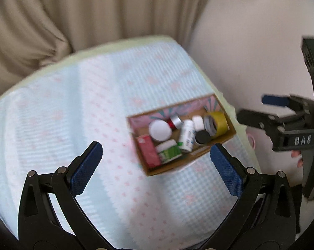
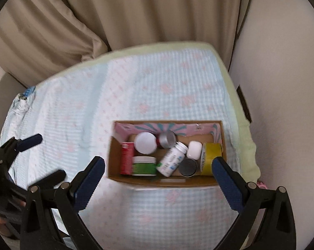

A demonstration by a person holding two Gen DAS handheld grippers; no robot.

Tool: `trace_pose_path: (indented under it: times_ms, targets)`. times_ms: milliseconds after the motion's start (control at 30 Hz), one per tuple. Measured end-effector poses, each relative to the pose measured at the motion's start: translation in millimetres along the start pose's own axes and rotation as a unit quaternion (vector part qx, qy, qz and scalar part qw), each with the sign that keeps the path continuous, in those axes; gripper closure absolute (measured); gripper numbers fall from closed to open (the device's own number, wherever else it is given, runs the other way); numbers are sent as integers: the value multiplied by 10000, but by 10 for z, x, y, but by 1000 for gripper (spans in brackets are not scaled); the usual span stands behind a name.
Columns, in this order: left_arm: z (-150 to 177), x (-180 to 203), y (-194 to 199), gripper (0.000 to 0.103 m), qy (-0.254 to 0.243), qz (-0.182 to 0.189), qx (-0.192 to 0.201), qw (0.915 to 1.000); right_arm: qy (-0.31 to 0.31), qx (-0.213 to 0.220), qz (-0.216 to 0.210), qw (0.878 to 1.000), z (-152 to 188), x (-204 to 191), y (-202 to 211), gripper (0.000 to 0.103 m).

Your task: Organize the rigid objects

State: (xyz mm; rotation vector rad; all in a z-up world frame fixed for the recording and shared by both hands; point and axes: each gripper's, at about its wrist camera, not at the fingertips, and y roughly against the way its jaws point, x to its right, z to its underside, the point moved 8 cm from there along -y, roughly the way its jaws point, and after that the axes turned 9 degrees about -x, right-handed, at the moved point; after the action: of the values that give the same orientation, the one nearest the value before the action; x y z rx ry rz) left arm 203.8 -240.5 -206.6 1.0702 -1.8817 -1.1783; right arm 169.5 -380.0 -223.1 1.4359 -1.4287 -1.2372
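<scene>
A: Jaws, both units: left gripper (image 1: 157, 162) spread wide, nothing between; right gripper (image 2: 159, 175) likewise spread, holding nothing.

B: Container?

A: Cardboard box (image 2: 163, 182), lower centre of the right wrist view, on a blue-and-pink quilted cloth (image 2: 94, 95).

B: Contents?

A: Yellow tape roll (image 2: 211, 158) at right end; white pill bottle (image 2: 172, 159) lying tilted mid-box; green-labelled jar (image 2: 144, 166); red carton (image 2: 126, 158) at left end; white-lidded jar (image 2: 145, 142); black lid (image 2: 188, 166).
</scene>
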Motion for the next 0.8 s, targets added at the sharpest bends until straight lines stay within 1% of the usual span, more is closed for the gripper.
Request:
trace_pose_path:
  times_ms: [67, 100, 167, 267, 333, 367, 467, 600, 800]
  targets:
    - [48, -205, 441, 0, 204, -73, 324, 9992, -11, 224, -68, 9997, 63, -242, 295, 1]
    - [75, -283, 591, 0, 283, -110, 451, 9985, -19, 335, -106, 9994, 94, -353, 425, 1]
    - [172, -483, 987, 0, 480, -248, 793, 9954, -26, 557, -121, 9984, 152, -562, 655, 1]
    - [360, -719, 1385, 0, 715, -497, 1112, 9900, 26, 907, -74, 9958, 243, -869, 959, 1]
    - [523, -853, 1593, 0, 867, -589, 1263, 9864, 95, 1083, -2, 9941, 313, -1039, 1098, 1]
    - [585, -890, 1659, 0, 909, -614, 1319, 9852, 122, 1171, 90, 9930, 362, -1117, 1163, 1]
    - [786, -1007, 1826, 0, 991, -762, 1477, 9811, 162, 1337, 178, 9907, 490, -1271, 1260, 1]
    - [984, -1081, 1925, 0, 1032, -863, 1570, 9784, 214, 1407, 277, 9894, 624, -1365, 1268, 1]
    - [1088, -1106, 1942, 0, 1115, -881, 1628, 9764, 236, 1453, 325, 9886, 716, -1406, 1299, 1]
